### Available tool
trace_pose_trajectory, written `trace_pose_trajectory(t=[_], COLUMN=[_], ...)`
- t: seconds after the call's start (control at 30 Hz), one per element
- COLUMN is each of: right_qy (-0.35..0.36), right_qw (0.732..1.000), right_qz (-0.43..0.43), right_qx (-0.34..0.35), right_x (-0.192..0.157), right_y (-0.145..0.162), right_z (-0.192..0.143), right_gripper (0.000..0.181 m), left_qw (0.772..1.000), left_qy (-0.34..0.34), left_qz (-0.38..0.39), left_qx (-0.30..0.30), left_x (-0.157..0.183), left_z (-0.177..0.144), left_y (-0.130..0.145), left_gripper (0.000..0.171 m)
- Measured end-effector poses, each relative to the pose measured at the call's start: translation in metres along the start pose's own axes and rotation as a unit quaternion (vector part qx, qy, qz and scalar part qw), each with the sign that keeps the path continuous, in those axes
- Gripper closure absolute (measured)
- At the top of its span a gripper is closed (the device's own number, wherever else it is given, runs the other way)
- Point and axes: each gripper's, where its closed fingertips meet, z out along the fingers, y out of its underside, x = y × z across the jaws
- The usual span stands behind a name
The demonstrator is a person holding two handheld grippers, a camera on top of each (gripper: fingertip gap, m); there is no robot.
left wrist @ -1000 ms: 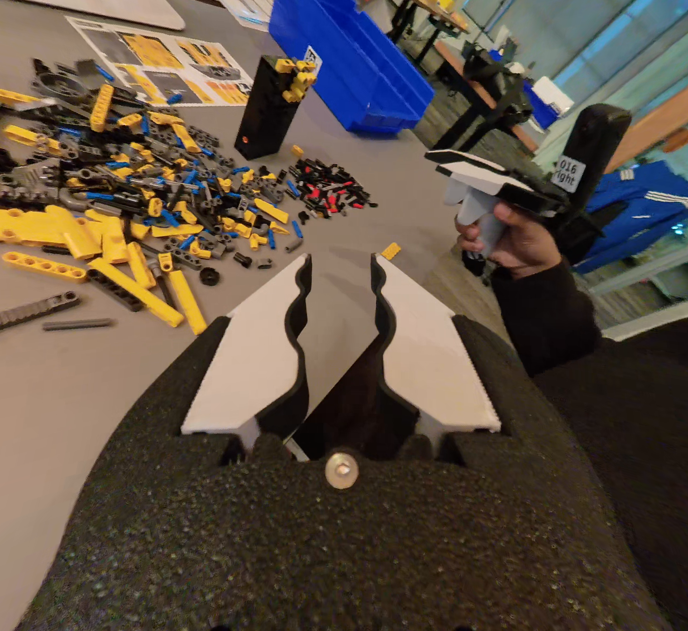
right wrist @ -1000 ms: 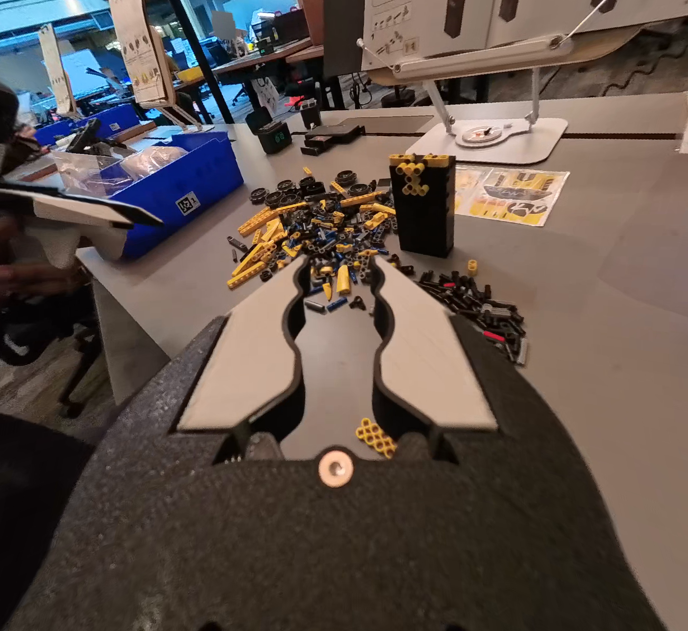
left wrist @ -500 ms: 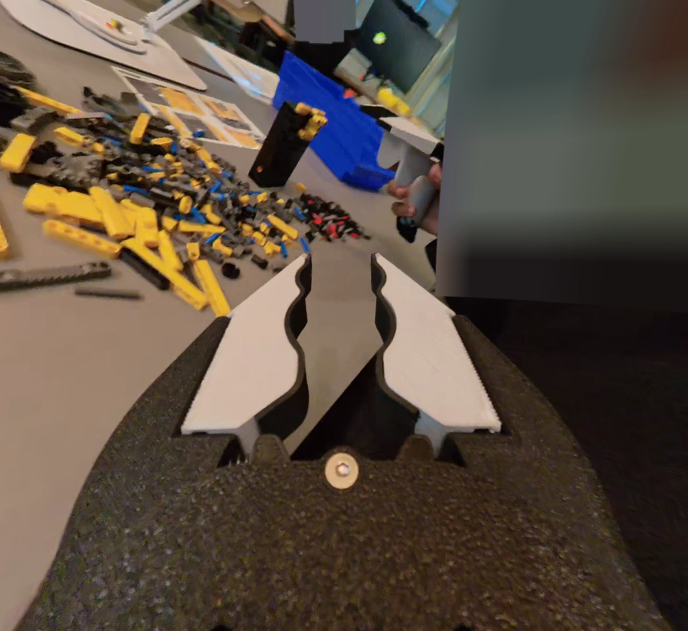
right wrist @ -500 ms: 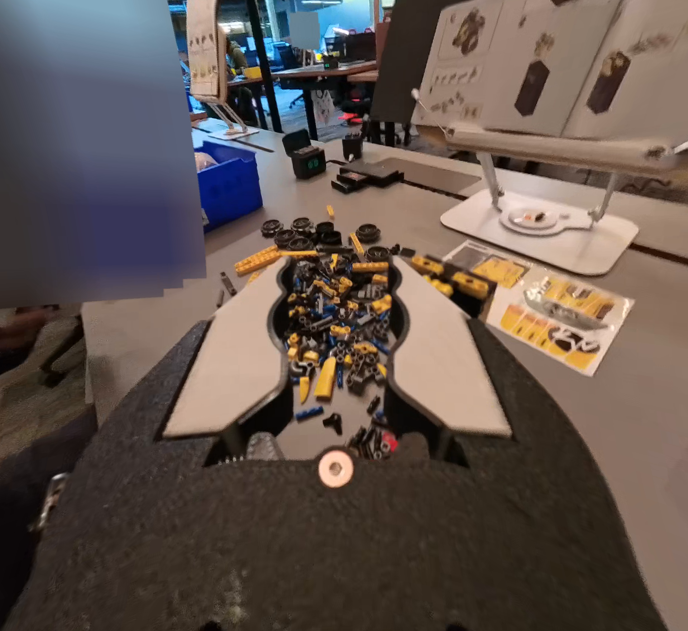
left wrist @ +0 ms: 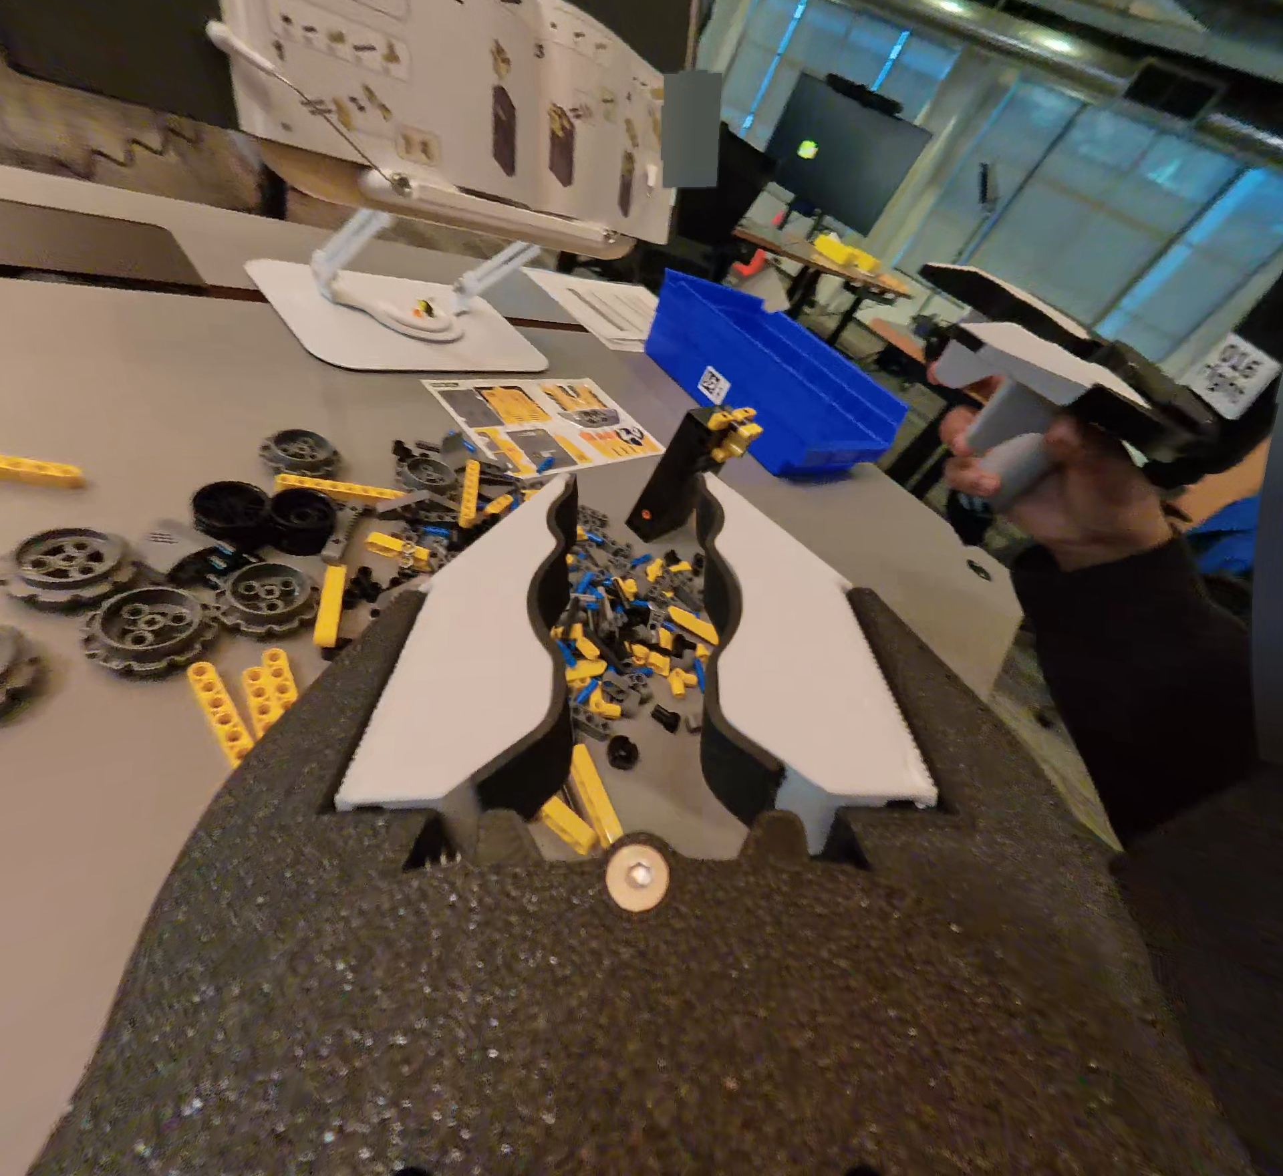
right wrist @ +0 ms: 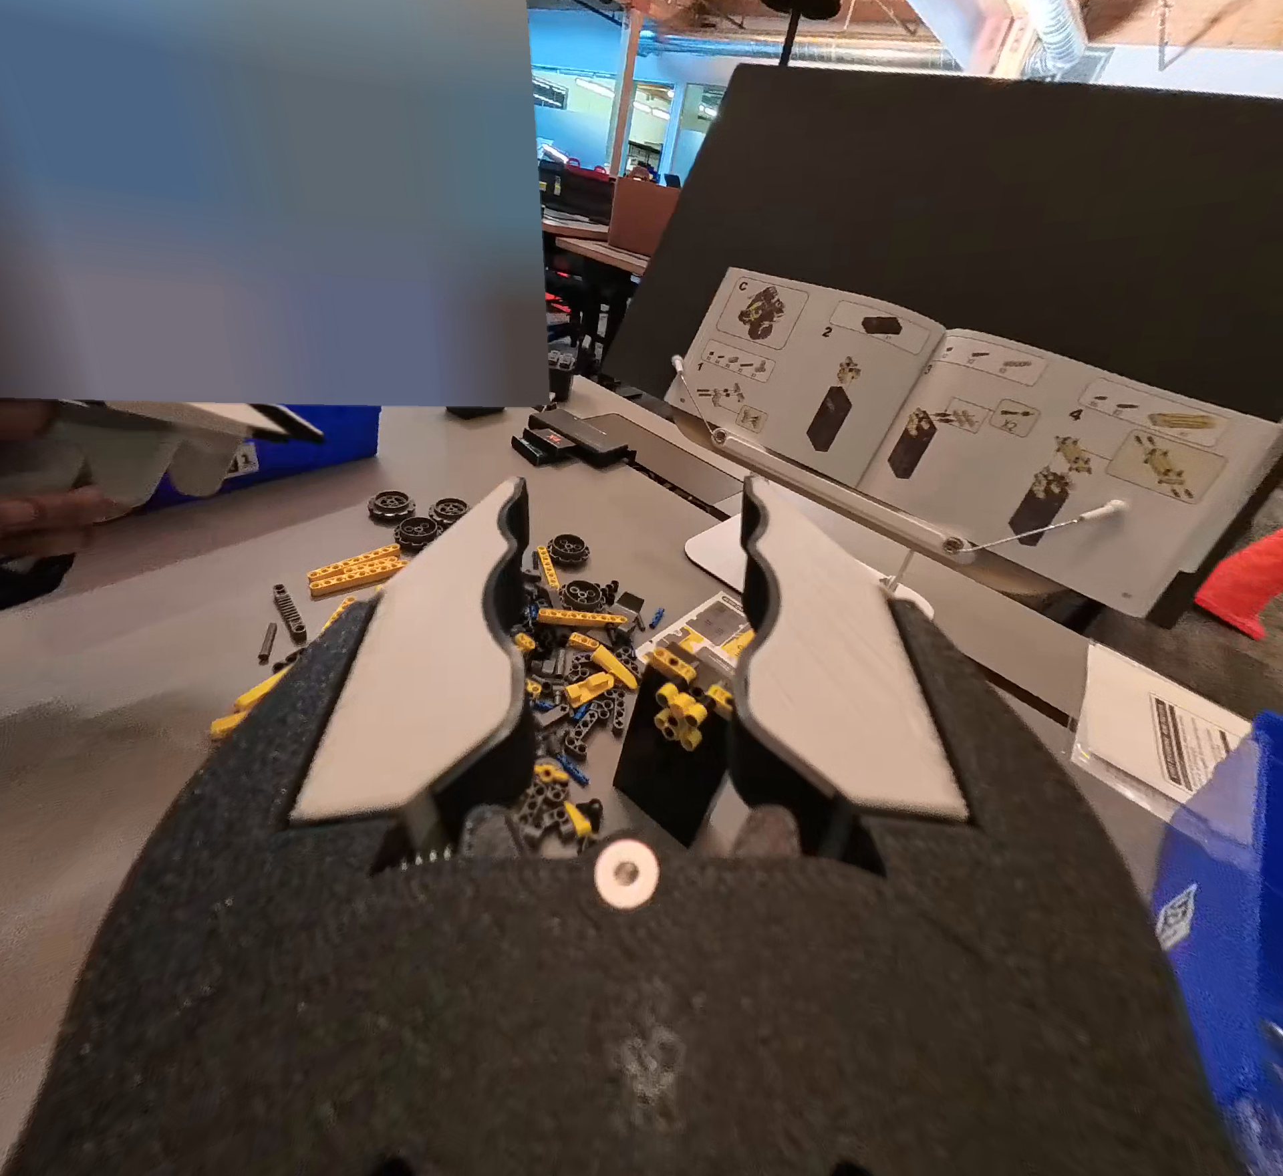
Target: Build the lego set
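Grey and wide, the worktable [left wrist: 139, 337] sits in an open workshop with glazed walls and exposed ducts, and it is strewn with a loose heap of small yellow, black and blue plastic building pieces [left wrist: 625, 629]. Dark spoked plastic wheels [left wrist: 149, 618] lie apart on one side, seemingly sorted from the rest. Behind, an open instruction booklet [right wrist: 972, 421] rests on a white tilted stand [left wrist: 396, 323], presumably angled so the pages can be read while working. A printed sticker sheet [left wrist: 548, 421] lies flat near a blue plastic bin [left wrist: 770, 379]. An upright black block with a yellow cluster on top [right wrist: 677, 747] stands at the heap's edge. Over the heap, the left gripper [left wrist: 635, 504] hovers with fingers spread and nothing between them. Also spread and empty, the right gripper [right wrist: 632, 497] is above the black block, which shows between its fingers without touching them.
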Motion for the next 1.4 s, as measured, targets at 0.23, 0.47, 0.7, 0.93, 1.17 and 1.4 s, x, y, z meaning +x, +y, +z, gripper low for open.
trace_pose_trajectory(t=[0.23, 0.47, 0.7, 0.93, 1.17, 1.4], right_qy=[-0.011, 0.095, 0.122, 0.047, -0.006, 0.056], right_qw=[0.995, 0.995, 0.990, 0.997, 0.997, 0.996], right_qz=[0.087, 0.012, 0.004, 0.046, 0.079, 0.059], right_qx=[0.046, -0.017, -0.071, -0.045, -0.016, -0.028], right_x=[0.000, 0.060, 0.086, 0.021, -0.043, 0.004], right_y=[0.017, 0.068, 0.096, 0.090, 0.069, 0.059], right_z=[-0.031, -0.037, -0.023, -0.010, -0.027, -0.025], right_gripper=[0.123, 0.130, 0.177, 0.181, 0.181, 0.181], left_qw=[0.997, 0.992, 0.989, 0.994, 0.997, 0.979], left_qy=[-0.066, -0.123, -0.131, -0.103, -0.059, -0.086], left_qz=[0.037, 0.021, 0.056, 0.014, 0.040, 0.182], left_qx=[-0.022, -0.002, -0.028, -0.031, 0.003, -0.025], left_x=[-0.005, -0.033, -0.071, -0.066, -0.035, -0.063], left_z=[0.000, 0.015, 0.055, 0.058, 0.056, 0.091], left_y=[0.023, 0.011, -0.016, -0.028, -0.033, -0.014], left_gripper=[0.138, 0.139, 0.139, 0.138, 0.138, 0.139])
